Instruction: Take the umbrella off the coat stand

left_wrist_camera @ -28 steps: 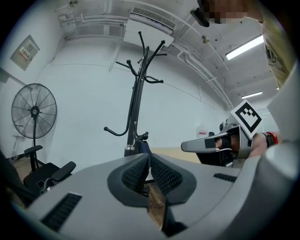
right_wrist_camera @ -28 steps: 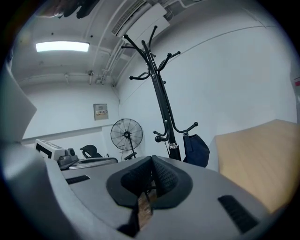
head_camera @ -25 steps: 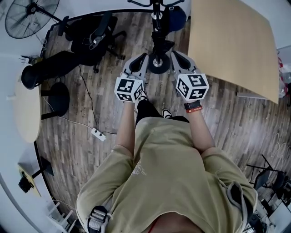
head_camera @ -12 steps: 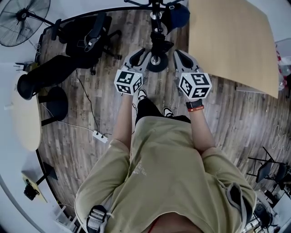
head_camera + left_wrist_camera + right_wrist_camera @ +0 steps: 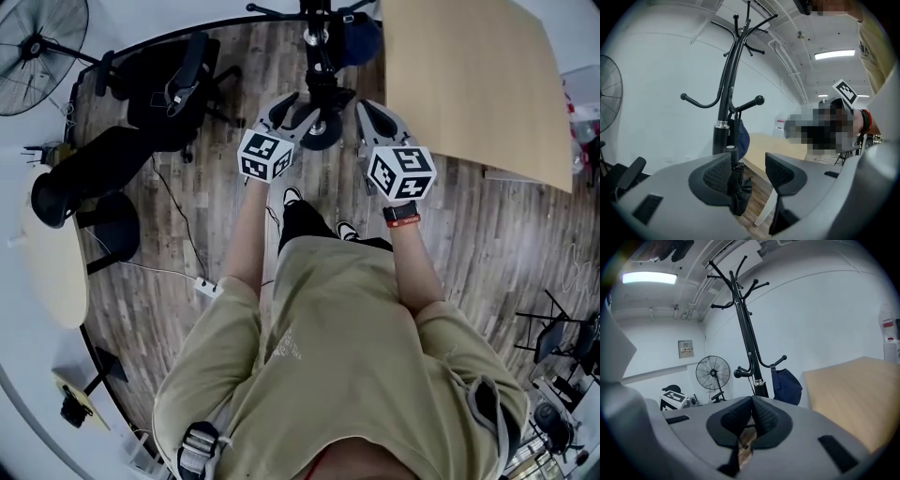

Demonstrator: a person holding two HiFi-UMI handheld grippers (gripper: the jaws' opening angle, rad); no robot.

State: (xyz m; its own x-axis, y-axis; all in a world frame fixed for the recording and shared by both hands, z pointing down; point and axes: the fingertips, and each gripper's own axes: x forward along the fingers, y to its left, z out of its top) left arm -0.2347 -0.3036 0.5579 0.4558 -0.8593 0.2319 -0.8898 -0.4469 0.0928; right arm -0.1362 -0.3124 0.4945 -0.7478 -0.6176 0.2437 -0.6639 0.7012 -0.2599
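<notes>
A black coat stand (image 5: 724,93) rises straight ahead, its round base (image 5: 323,131) on the wood floor between my two grippers. A folded black umbrella (image 5: 736,192) hangs low against the pole, partly hidden behind the left pad of my left gripper (image 5: 747,171). That gripper's jaws have just been opening and now stand wide apart; the umbrella lies just beyond them, by the left pad, and no pad presses on it. My right gripper (image 5: 752,416) is shut, pads together with nothing between them, and faces the stand (image 5: 750,352) from the right.
A dark blue bag (image 5: 785,385) hangs from a lower hook of the stand. A large wooden tabletop (image 5: 478,84) lies to the right. Black office chairs (image 5: 178,84), a floor fan (image 5: 37,47) and a power strip (image 5: 204,286) with its cable are on the left.
Both grippers have moved forward toward the stand, the left one further and lower. The left jaws have spread apart; the right jaws stay shut.
</notes>
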